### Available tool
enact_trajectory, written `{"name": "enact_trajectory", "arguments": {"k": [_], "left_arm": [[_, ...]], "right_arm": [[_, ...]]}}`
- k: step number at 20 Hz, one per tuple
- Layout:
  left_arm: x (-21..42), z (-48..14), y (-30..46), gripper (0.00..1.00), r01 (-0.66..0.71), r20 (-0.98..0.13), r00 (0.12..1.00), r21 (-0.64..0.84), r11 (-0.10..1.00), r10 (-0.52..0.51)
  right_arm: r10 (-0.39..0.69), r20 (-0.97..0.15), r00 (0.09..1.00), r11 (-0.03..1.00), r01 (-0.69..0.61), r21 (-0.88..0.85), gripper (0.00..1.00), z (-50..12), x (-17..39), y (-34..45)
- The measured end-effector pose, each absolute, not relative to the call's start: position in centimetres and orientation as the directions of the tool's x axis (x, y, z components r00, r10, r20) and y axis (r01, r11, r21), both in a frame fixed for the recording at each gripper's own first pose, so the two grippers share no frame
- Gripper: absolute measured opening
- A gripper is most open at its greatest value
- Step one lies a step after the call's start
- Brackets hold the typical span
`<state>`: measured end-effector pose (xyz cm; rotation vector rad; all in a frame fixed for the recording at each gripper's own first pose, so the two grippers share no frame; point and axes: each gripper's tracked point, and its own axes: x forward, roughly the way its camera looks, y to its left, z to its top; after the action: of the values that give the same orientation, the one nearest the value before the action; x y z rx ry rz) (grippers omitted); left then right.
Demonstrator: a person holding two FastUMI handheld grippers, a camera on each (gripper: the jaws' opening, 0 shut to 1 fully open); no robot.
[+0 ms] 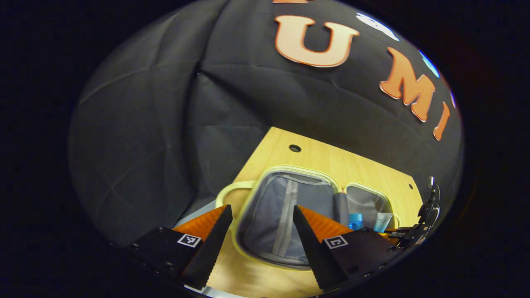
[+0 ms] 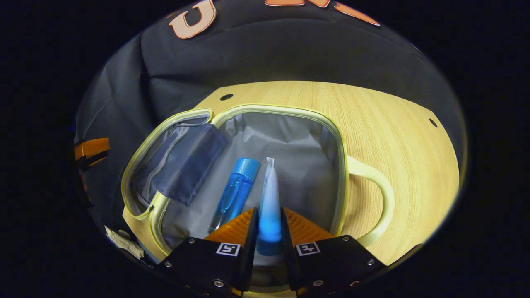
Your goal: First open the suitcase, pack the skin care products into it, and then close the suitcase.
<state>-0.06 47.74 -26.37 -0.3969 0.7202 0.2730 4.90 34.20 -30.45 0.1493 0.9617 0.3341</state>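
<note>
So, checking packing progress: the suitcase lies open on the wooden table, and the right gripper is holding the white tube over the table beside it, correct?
Not beside it: the right gripper view shows the right gripper holding the white tube over the open suitcase, next to the blue bottle lying in that compartment.

One suitcase, two skin care items, two tools, one worktop

One open suitcase [image 2: 273, 111] is lying on the single worktop [image 2: 393, 124] — inside it are sitting two products: one blue bottle [image 2: 236, 190] and one white tube [image 2: 270, 198]. Two tools are showing — the right tool [image 2: 268, 236] and the left tool [image 1: 261, 231].
</note>
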Motion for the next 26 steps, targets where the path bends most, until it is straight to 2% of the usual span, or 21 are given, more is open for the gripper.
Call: {"name": "enact_trajectory", "arguments": {"k": [2, 4, 5, 9, 11, 14, 17, 19, 21, 22, 24, 26], "left_arm": [[-0.1, -27.4, 49.1, 0.92, -0.416, -0.693, 0.716, -0.324, 0.85, 0.086], [-0.2, -28.7, 50.6, 0.92, -0.463, -0.699, 0.71, -0.374, 0.804, 0.083], [-0.3, -29.6, 51.2, 0.92, -0.486, -0.705, 0.704, -0.394, 0.78, 0.082], [0.0, -33.1, 53.1, 0.92, -0.569, -0.726, 0.687, -0.507, 0.647, 0.036], [0.5, -34.0, 53.2, 0.92, -0.599, -0.719, 0.695, -0.58, 0.553, -0.002], [1.2, -36.1, 53.5, 0.92, -0.626, -0.718, 0.695, -0.623, 0.47, -0.026], [1.8, -37.6, 53.2, 0.92, -0.627, -0.701, 0.708, -0.681, 0.379, -0.088], [1.9, -39.3, 53.1, 0.72, -0.644, -0.707, 0.697, -0.691, 0.329, -0.122], [2.5, -39.9, 51.5, 0.5, -0.613, -0.673, 0.71, -0.736, 0.289, -0.207], [1.9, -40.3, 52.1, 0.56, -0.623, -0.683, 0.701, -0.726, 0.292, -0.205], [2.5, -41.2, 51.9, 0.24, -0.605, -0.664, 0.716, -0.745, 0.281, -0.217], [3.2, -40.7, 52.5, 0.2, -0.573, -0.642, 0.738, -0.759, 0.31, -0.207]], "right_arm": [[0.335, -0.779, 0.531, 0.941, -0.222, 0.254, 0.35, -30.4, 4.8, 34.1], [0.325, -0.783, 0.53, 0.945, -0.206, 0.253, 0.3, -30.3, 4.9, 33.7], [0.328, -0.781, 0.532, 0.945, -0.197, 0.262, 0.35, -30.0, 4.8, 33.8], [0.311, -0.747, 0.587, 0.95, -0.169, 0.263, 0.4, -27.9, 5.5, 32.1], [0.295, -0.723, 0.624, 0.954, -0.154, 0.256, 0.49, -26.4, 5.8, 30.9], [0.244, -0.67, 0.702, 0.969, -0.156, 0.189, 0.71, -23.6, 6.0, 28.4], [0.216, -0.604, 0.767, 0.976, -0.159, 0.148, 0.81, -20.3, 6.0, 26.7], [0.197, -0.568, 0.799, 0.98, -0.155, 0.122, 0.84, -18.2, 6.1, 25.6], [0.181, -0.538, 0.824, 0.984, -0.15, 0.102, 0.85, -16.6, 6.1, 24.7], [0.173, -0.529, 0.831, 0.985, -0.145, 0.095, 0.86, -16.0, 6.1, 24.2], [0.16, -0.509, 0.846, 0.987, -0.131, 0.091, 0.86, -14.7, 6.1, 23.3], [0.138, -0.48, 0.866, 0.99, -0.112, 0.083, 0.86, -13.5, 6.2, 22.1]]}}
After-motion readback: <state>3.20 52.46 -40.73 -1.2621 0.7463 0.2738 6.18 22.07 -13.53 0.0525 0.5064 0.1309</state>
